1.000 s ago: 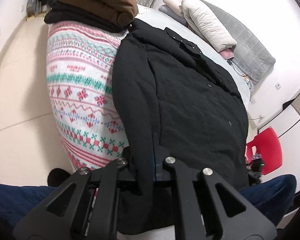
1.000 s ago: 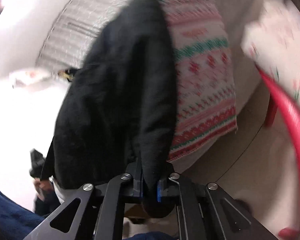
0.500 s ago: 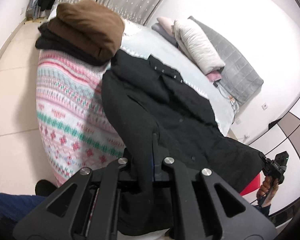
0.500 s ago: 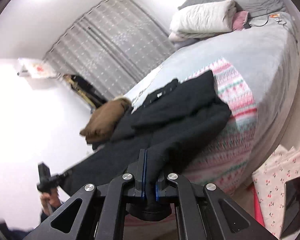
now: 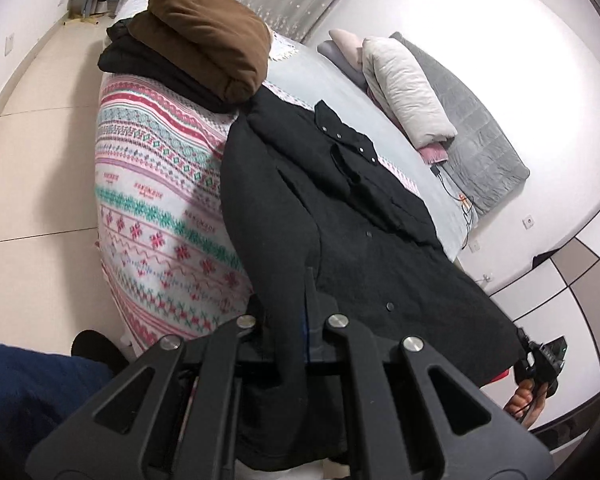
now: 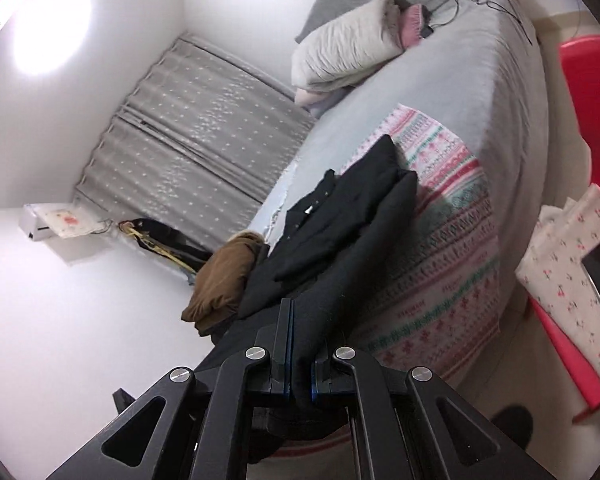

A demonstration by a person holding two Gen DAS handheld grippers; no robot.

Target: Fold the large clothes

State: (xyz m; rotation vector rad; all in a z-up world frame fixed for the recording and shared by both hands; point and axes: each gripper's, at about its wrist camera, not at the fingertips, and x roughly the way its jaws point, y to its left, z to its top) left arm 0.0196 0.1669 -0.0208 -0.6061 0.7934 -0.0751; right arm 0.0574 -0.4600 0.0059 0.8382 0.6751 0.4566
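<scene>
Both grippers, left (image 5: 290, 320) and right (image 6: 299, 354), are clamped on the coat (image 5: 340, 216) hem, probably corners, so lift evenly and fold toward the collar (image 5: 344, 140).

Coat (image 5: 340, 216) on the blanket (image 5: 160, 184) on the bed (image 6: 460, 92), folded pile (image 5: 204, 44) beside it, pillows (image 5: 404, 88) behind
</scene>
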